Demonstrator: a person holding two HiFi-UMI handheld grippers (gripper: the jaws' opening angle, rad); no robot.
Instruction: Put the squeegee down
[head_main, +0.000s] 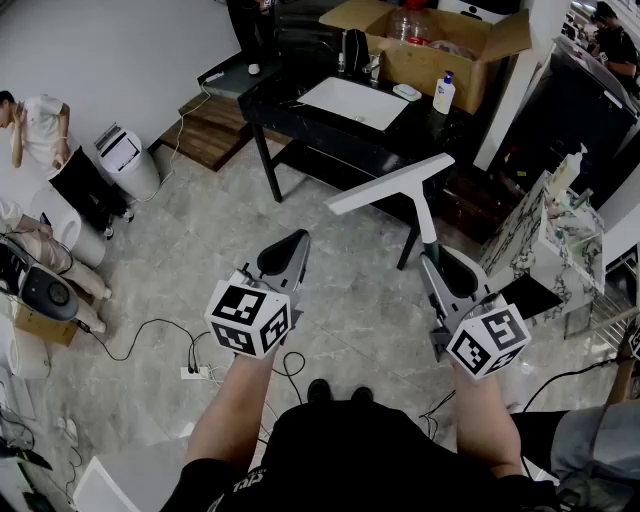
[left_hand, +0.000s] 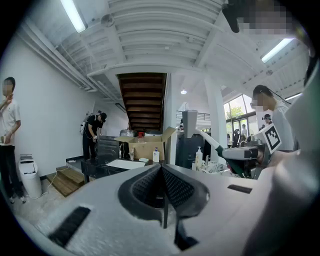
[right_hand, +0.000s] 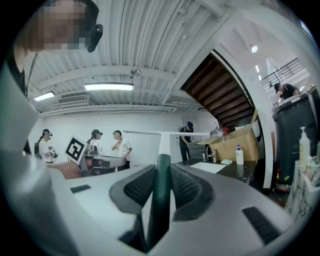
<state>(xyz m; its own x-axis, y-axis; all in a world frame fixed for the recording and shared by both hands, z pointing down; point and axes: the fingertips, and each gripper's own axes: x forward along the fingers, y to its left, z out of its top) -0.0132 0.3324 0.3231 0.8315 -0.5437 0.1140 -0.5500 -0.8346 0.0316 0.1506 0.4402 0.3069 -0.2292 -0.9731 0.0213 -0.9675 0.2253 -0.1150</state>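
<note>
The squeegee has a long white blade (head_main: 390, 183) and a dark green handle (head_main: 428, 238). My right gripper (head_main: 436, 262) is shut on that handle and holds the blade level in the air, out in front of the black table (head_main: 300, 125). In the right gripper view the green handle (right_hand: 161, 200) runs up between the two pads to the white blade (right_hand: 165, 133). My left gripper (head_main: 290, 248) hovers to the left at about the same height, shut with nothing in it; its pads (left_hand: 172, 187) meet at the tip. The left gripper view also catches the squeegee (left_hand: 212, 142) at its right.
On the black table lie a white board (head_main: 352, 102), a cardboard box (head_main: 430, 45) and a soap bottle (head_main: 444, 93). A marble-patterned shelf unit (head_main: 560, 235) stands at the right and a white bin (head_main: 125, 155) at the left. A power strip with cables (head_main: 195, 372) lies on the floor. People stand around.
</note>
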